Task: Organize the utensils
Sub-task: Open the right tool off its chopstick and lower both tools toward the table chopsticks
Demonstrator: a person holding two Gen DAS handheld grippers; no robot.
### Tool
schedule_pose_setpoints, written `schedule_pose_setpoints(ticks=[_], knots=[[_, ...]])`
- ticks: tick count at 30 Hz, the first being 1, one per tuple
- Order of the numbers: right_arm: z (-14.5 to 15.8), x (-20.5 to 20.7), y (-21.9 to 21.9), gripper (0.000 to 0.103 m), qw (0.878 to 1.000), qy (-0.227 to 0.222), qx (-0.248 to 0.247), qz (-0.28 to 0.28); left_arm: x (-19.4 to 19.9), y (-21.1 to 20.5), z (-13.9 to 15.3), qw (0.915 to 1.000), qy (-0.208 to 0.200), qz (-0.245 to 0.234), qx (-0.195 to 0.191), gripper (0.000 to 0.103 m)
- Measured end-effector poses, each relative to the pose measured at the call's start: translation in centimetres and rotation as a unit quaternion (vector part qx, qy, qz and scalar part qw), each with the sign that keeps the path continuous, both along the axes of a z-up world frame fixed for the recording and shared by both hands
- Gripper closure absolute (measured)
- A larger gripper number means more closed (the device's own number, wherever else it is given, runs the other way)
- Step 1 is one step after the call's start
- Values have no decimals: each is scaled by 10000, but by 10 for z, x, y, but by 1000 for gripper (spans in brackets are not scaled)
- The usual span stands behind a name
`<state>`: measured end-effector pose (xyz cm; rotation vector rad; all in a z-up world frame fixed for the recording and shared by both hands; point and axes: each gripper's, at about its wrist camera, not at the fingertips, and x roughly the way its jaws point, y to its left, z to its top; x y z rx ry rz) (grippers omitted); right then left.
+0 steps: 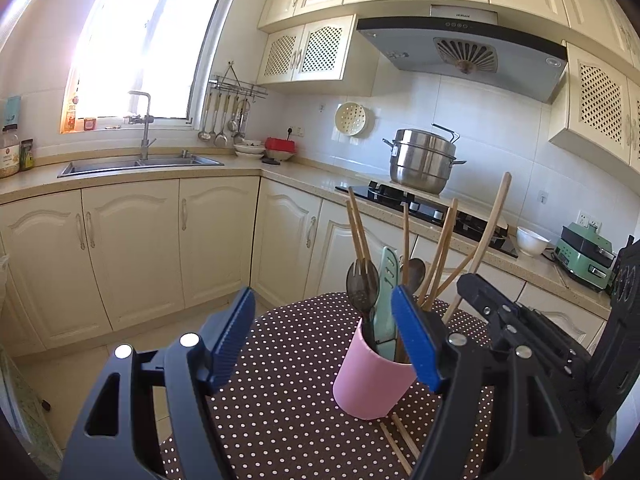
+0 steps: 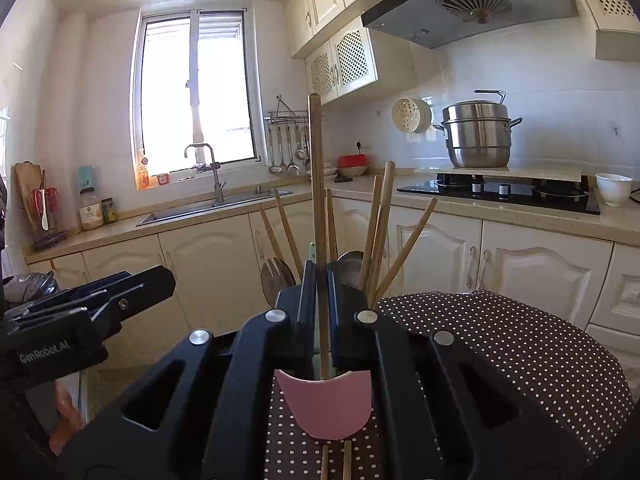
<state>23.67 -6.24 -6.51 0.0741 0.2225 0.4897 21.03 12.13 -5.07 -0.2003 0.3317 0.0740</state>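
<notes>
Kitchen, cream cabinets; brown polka-dot worktop.
Smooth pink cup holds wooden utensils; left gripper fingers released, right gripper fingers grasping a wooden stick.

Left gripper held low and nearly level, blue-padded jaws spread wide with nothing pressed between them, its right pad just in front of the cup's rim. Right gripper likewise near level, jaws clamped tight on the long wooden stick that stands upright between them. Part of a hand glimpsed at the lower left of the right wrist view, behind the left gripper's black body.
</notes>
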Motion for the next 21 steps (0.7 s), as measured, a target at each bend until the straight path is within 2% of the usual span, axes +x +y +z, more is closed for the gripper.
schedule_pose_setpoints(ticks=[7, 21], knots=[[-15, 6, -2, 97, 9990, 450, 78, 29, -6, -1, -1, 9998, 165, 13, 88, 34], [10, -39, -27, 96, 9996, 209, 152, -132, -27, -23, 4, 9990, 349, -151, 249, 27]])
